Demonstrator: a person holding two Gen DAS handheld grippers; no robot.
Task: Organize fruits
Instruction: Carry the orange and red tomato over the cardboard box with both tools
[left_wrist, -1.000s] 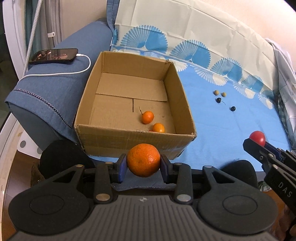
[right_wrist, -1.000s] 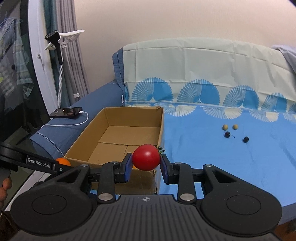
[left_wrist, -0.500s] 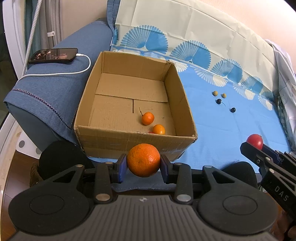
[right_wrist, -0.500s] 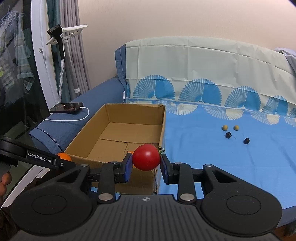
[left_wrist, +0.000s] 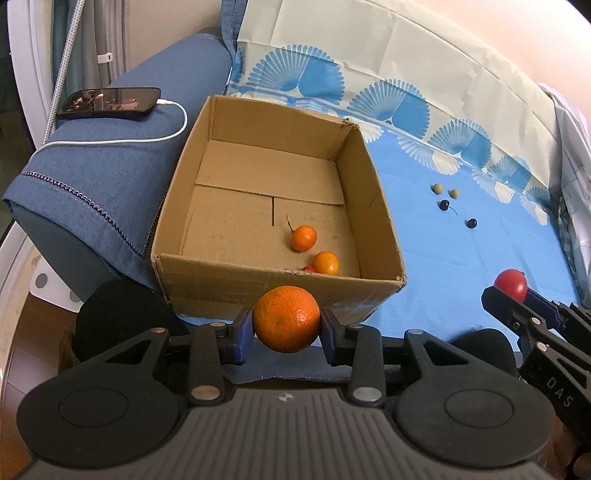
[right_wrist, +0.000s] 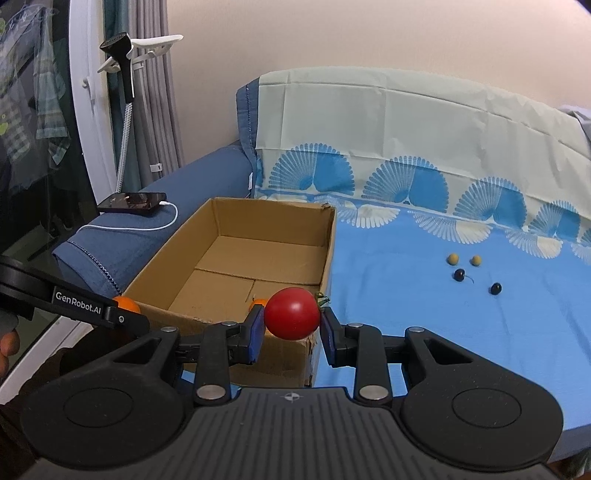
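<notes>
**Orange and tomato both gripped near the cardboard box**

The orange (left_wrist: 286, 319) sits pinched between the blue pads of the left gripper (left_wrist: 286, 330), just in front of the near wall of the cardboard box (left_wrist: 258, 288), outside it and close to the rim. The tomato (right_wrist: 292, 313) is clamped the same way in the right gripper (right_wrist: 291, 328), its green stalk end turned to the right pad, off the box's near right corner and also outside it.

Inside the box, toward its near right part, lie two small oranges (left_wrist: 303, 238), one with a thin stem sticking up, the other (left_wrist: 326, 262) closer to the near wall. A bit of something red (left_wrist: 309, 269) shows beside the second one, mostly hidden by the wall; what it is cannot be told.

The box rests on a blue sheet (left_wrist: 443, 258) printed with fan shapes. To the right of the box, well apart from it, lie two small tan round fruits (left_wrist: 437, 188) and two small dark ones (left_wrist: 444, 205) in a loose cluster.

To the left of the box is a blue padded armrest (left_wrist: 110, 166), touching or nearly touching the box's left wall. A phone (left_wrist: 109, 102) lies on it, plugged into a white cable (left_wrist: 173, 129) that curves over the fabric.
</notes>
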